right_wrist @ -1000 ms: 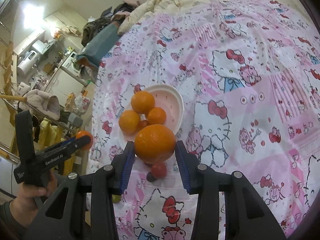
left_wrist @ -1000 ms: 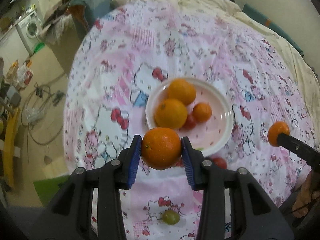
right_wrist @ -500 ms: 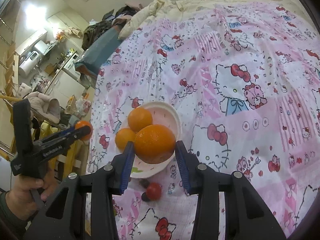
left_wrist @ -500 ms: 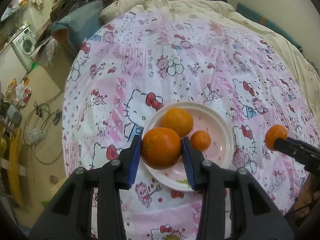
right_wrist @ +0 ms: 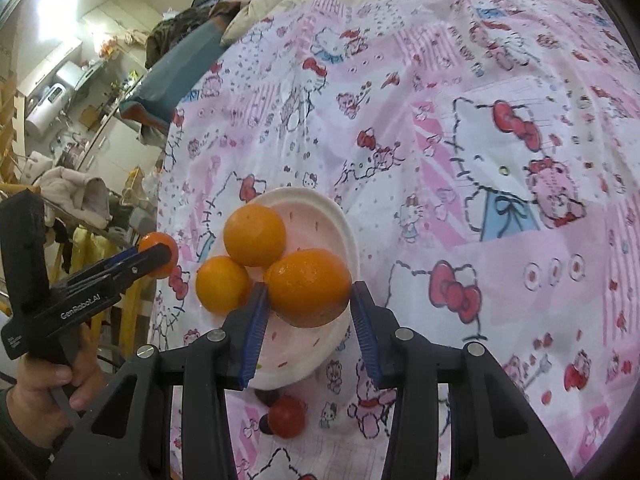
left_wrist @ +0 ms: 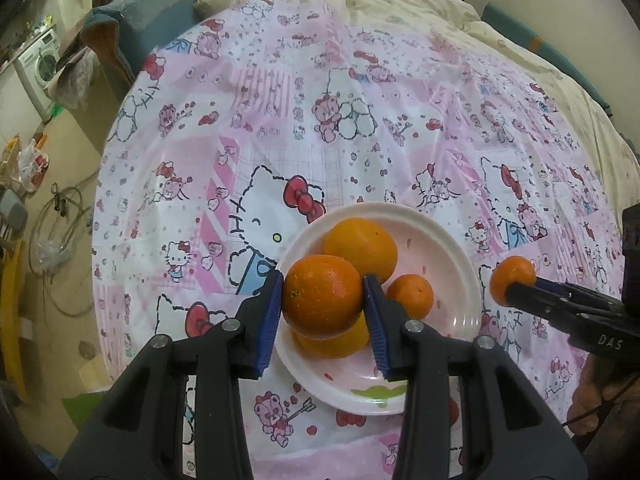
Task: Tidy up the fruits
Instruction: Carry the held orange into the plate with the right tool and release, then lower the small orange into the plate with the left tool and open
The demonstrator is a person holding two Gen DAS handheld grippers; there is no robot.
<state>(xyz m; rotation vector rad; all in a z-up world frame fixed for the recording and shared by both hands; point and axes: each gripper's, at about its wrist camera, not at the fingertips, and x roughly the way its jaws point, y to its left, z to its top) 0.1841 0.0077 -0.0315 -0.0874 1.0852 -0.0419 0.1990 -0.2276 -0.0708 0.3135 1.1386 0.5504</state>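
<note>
A white plate [left_wrist: 448,248] sits on the Hello Kitty tablecloth and holds several oranges, one large [left_wrist: 360,249], one small [left_wrist: 410,296]. My left gripper [left_wrist: 323,300] is shut on an orange [left_wrist: 322,296] and holds it over the plate's near left part, above another orange [left_wrist: 332,342]. My right gripper [right_wrist: 306,294] is shut on an orange [right_wrist: 308,288] over the plate [right_wrist: 316,208]. The right gripper also shows at the right of the left wrist view [left_wrist: 514,284]. The left gripper shows at the left of the right wrist view [right_wrist: 158,256].
A red tomato [right_wrist: 286,416] and a dark fruit [right_wrist: 266,396] lie on the cloth just in front of the plate. The round table's edge [left_wrist: 100,208] drops off at the left to a cluttered floor. Bedding [left_wrist: 400,0] lies behind the table.
Both grippers have moved forward with their oranges, coming further over the plate. The green fruit near the table's front edge has left the left wrist view.
</note>
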